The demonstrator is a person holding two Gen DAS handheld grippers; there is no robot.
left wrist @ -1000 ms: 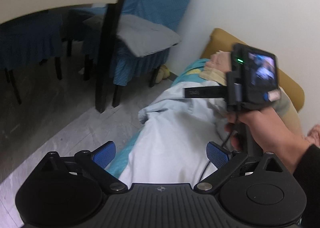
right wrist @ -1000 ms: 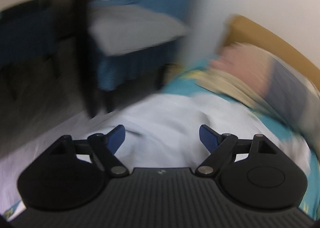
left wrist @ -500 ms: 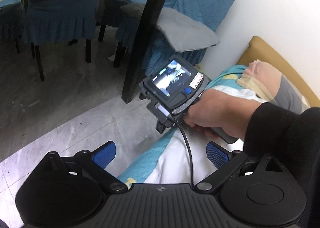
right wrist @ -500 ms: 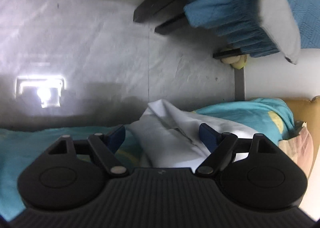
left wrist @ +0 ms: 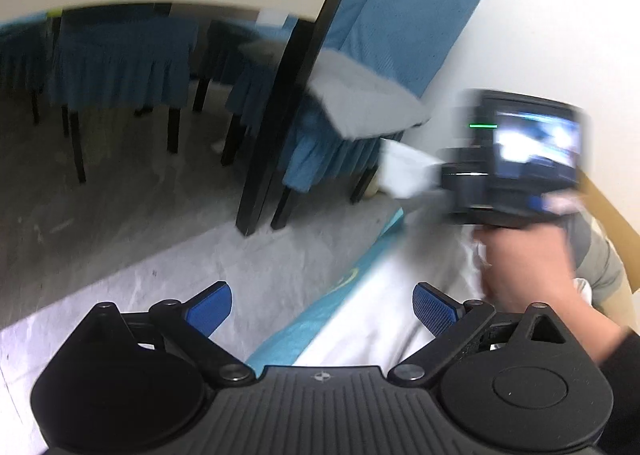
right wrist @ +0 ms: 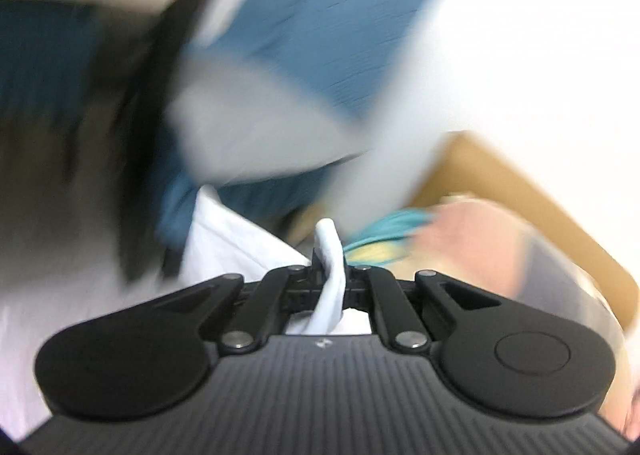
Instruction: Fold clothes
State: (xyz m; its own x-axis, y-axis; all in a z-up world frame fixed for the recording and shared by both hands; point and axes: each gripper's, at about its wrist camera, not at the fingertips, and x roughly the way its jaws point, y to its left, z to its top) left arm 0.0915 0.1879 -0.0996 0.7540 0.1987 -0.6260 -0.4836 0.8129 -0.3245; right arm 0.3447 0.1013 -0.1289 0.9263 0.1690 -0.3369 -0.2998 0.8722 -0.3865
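A pale white shirt lies on a teal bedsheet at the bed's left edge. My left gripper is open and empty, held above the shirt's near edge. In the left wrist view the right gripper unit is raised at the right, with a corner of the shirt lifted in front of it. In the right wrist view my right gripper is shut on a fold of the shirt, and that view is blurred by motion.
A chair with a blue cover and a grey cushion stands close to the bed's left side by a black table leg. More blue chairs stand under the table. Folded clothes and a tan headboard lie at the right. Grey floor is at the left.
My right gripper has shut on the shirt's edge and lifted it up and to the right. The left gripper has stayed open and has barely moved.
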